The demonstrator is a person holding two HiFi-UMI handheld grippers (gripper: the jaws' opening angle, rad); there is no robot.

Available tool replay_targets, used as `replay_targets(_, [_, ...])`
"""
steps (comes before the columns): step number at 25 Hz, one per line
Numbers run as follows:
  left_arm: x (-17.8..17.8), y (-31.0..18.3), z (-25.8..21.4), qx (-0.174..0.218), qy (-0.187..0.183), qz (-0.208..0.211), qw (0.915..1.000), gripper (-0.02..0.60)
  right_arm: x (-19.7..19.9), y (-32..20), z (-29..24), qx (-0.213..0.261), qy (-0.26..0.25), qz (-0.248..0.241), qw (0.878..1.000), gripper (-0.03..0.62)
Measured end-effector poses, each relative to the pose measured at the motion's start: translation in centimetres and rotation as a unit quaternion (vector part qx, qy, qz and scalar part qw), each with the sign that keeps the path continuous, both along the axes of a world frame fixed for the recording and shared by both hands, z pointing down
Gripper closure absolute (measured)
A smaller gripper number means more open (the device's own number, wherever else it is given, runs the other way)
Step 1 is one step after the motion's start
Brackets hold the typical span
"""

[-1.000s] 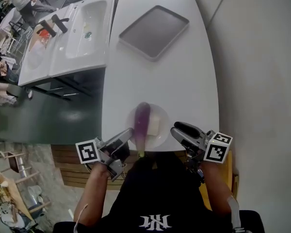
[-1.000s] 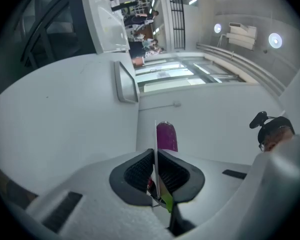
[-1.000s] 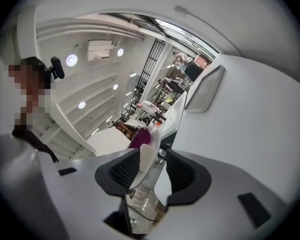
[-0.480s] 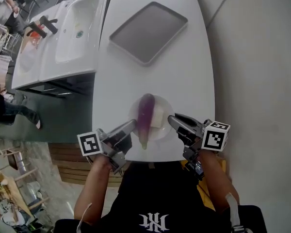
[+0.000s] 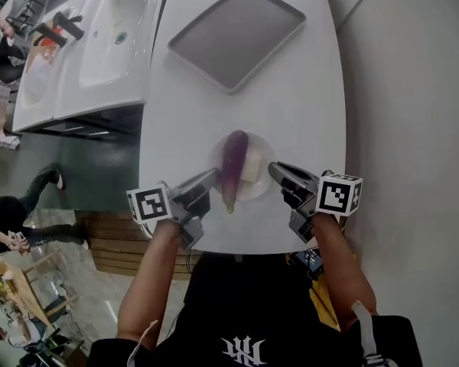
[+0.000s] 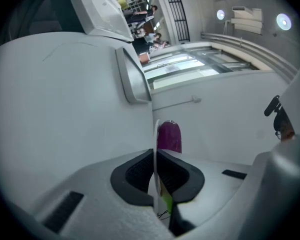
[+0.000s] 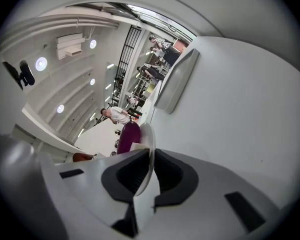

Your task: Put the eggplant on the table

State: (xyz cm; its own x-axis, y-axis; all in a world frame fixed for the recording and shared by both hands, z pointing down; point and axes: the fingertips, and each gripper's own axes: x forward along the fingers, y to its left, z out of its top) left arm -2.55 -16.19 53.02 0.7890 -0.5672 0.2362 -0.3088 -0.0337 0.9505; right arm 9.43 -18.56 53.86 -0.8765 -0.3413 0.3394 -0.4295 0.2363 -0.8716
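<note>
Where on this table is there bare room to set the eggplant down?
The widest bare stretch of table lies between the tray and the plate holding the eggplant. The near edge is crowded: the left gripper clamps one side of the plate's rim, and the right gripper, jaws just closing, pinches the opposite side.

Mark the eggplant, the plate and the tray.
eggplant (image 5: 233, 159), head view, middle of its purple body.
plate (image 5: 249, 193), head view, bare part by the near rim.
tray (image 5: 237, 37), head view, bare centre.
</note>
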Motion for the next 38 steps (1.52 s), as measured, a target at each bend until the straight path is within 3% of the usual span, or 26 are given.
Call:
replay_targets(10, [0.1, -0.4, 5.3, -0.021, -0.087, 0.019, 0.9958, 0.563, 0.2, -0.2, 4.5, -0.041, 0.047, -0.002, 0.998, 0.568])
replay_targets(20, [0.6, -0.5, 7.0, -0.01, -0.191, 0.082, 0.978, 0.548, 0.8, 0.5, 6.5, -0.073, 0.086, 0.002, 0.994, 0.566])
replay_targets(23, [0.6, -0.3, 7.6, -0.006, -0.246, 0.115, 0.9625, 0.531, 0.9, 0.7, 6.9, -0.077, 0.099, -0.004, 0.992, 0.566])
replay_targets(29, [0.7, 0.1, 8.6, 0.019, -0.358, 0.181, 0.9159, 0.515, 1.1, 1.2, 8.1, -0.066, 0.152, -0.027, 0.986, 0.566])
replay_targets(36, [0.5, -0.2, 8.6, 0.033, -0.427, 0.224, 0.8754, 0.502, 1.1, 1.2, 8.2, -0.026, 0.219, -0.062, 0.973, 0.549])
replay_targets(38, [0.3, -0.5, 8.6, 0.044, -0.455, 0.236, 0.8576, 0.497, 0.9, 1.1, 8.3, -0.003, 0.244, -0.075, 0.967, 0.541])
